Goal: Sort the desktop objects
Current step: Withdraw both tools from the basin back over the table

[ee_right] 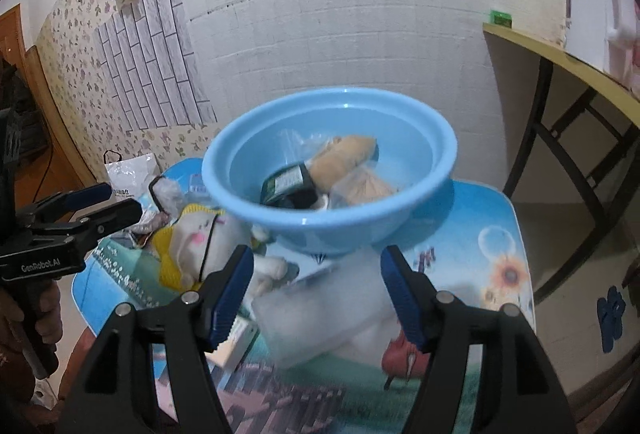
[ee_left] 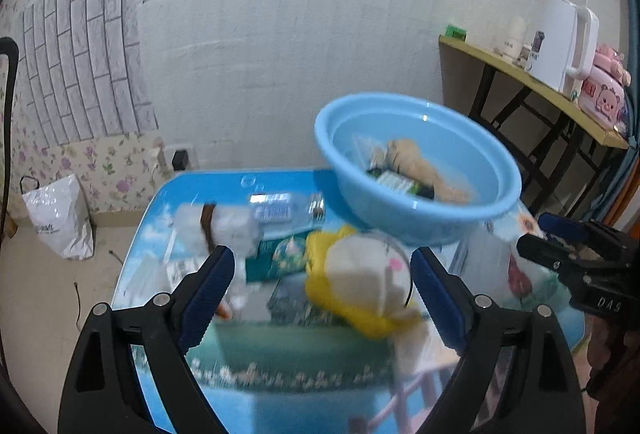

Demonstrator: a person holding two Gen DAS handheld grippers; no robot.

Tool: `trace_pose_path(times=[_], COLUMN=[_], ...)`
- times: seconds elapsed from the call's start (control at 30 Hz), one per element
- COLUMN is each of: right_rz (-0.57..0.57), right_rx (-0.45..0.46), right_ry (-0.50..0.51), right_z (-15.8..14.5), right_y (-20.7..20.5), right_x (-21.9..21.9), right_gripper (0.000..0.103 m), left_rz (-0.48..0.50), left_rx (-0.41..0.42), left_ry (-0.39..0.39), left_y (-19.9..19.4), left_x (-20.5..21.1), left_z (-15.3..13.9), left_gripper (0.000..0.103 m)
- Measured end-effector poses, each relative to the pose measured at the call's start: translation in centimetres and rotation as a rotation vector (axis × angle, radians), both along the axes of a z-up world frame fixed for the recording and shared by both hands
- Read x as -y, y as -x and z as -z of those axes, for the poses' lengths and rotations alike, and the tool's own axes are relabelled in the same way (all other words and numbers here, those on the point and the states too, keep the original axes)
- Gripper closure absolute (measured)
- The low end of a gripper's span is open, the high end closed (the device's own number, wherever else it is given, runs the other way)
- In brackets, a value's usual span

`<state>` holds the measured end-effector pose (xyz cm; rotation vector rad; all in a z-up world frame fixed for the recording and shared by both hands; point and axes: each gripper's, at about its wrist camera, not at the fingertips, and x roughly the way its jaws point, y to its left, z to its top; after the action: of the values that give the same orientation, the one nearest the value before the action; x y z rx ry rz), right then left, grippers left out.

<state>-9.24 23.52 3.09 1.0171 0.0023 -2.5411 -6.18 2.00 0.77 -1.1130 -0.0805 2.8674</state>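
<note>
Even indoor light, motion blur, fisheye vignette

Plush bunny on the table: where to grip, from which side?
Grip the bunny across its white head, coming from above with the open left gripper, which already straddles it. The head is the roundest exposed part; the basin crowds its far side.

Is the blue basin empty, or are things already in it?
Not empty. The blue basin holds a tan plush toy, a dark packet and clear plastic wrapping.
</note>
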Motion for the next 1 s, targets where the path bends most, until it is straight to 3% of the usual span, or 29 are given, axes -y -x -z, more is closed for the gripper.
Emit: trace_pose_path(times=[0.8,1.0], right_rz=[0.034,0.057], right_rx=[0.152,0.234], right_ry=[-0.071,0.044], right_z=[4.3,4.5], right_y=[-4.0,-4.1], right_x=[2.2,3.9], right_gripper=[0.037,0.037], left_rz=[-0.046,-0.086], left_rx=[0.139,0.139], left_ry=[0.017,0.009], left_y=[-5.1,-5.6], left_x=[4.5,6.5], left_z=[5.4,5.7], left_gripper=[0.013,0.013])
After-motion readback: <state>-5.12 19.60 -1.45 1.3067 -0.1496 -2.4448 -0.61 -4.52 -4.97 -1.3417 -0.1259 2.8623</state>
